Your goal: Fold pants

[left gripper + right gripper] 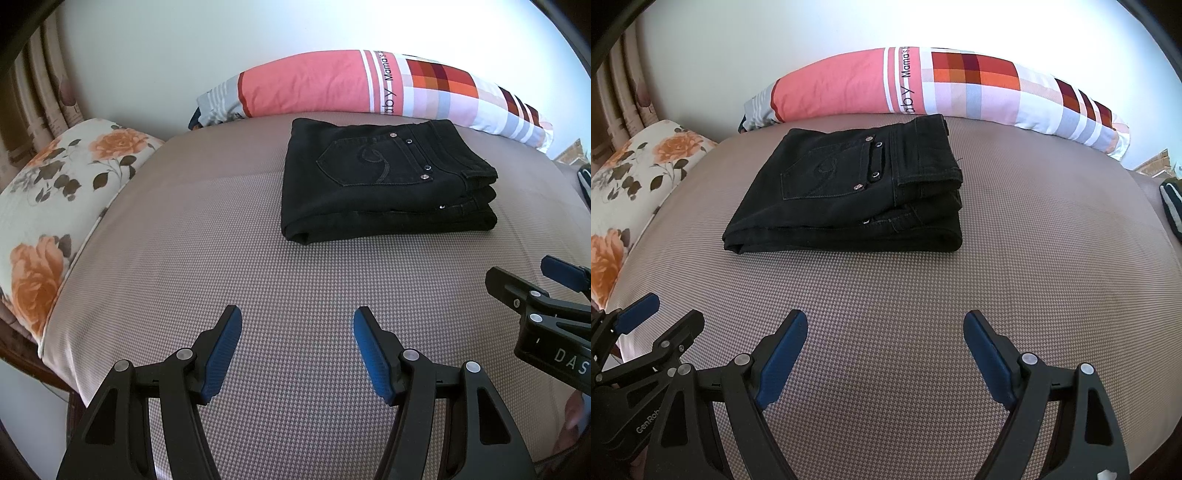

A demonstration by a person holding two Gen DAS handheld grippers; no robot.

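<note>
Black jeans [384,181] lie folded into a compact stack on the bed, back pocket on top, and show again in the right wrist view as black jeans [849,195]. My left gripper [297,314] hovers open over bare bedding, well short of the stack, nothing between its blue pads. My right gripper [885,317] is open too, wider, also short of the jeans and empty. Each gripper shows in the other's view: the right gripper [517,277] at the right edge, the left gripper [670,306] at the lower left.
The bed [221,258] has a fine brown-and-white checked cover. A pink and plaid bolster [369,85] lies along the wall behind the jeans. A floral pillow [48,206] sits at the left edge. A dark striped item [1171,206] lies at the far right.
</note>
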